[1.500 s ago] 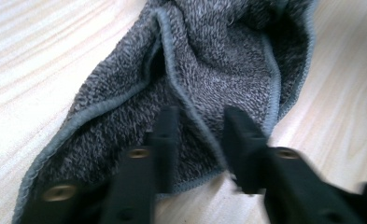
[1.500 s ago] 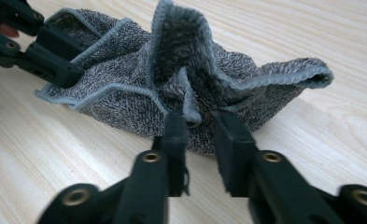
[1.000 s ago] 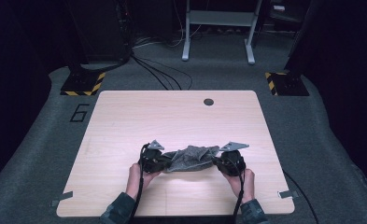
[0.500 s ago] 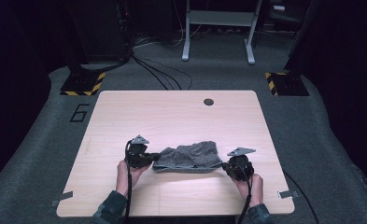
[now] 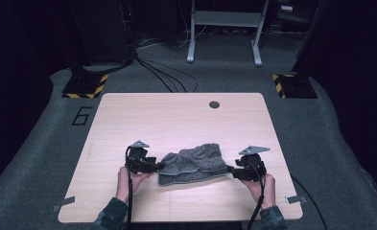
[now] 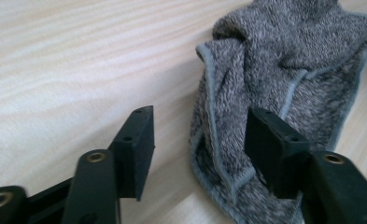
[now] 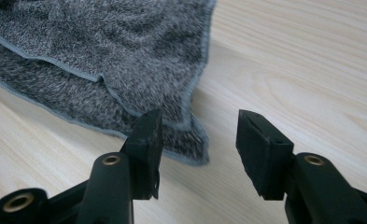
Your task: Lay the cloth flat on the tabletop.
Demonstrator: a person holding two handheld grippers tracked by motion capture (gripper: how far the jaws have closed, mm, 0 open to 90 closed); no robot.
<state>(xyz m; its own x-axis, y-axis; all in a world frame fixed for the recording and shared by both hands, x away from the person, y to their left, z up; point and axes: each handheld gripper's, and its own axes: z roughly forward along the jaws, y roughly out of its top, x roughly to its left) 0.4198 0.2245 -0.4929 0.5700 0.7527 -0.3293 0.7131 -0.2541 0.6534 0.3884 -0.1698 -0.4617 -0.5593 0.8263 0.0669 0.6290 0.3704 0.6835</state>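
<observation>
Presently: one grey towel [image 5: 192, 164], loosely folded, lying near-centre on the wooden table [image 5: 176, 115]. The left gripper [image 6: 197, 140] and right gripper [image 7: 197, 144], one at each end, have just been opening; each stands partly open, gripping nothing. Likely a release after laying the fold flat.

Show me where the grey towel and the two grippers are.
grey towel [image 5: 193, 163], high view, middle of the cloth.
left gripper [image 6: 197, 140], left gripper view, between its fingertips.
right gripper [image 7: 197, 140], right gripper view, between its fingertips.
</observation>
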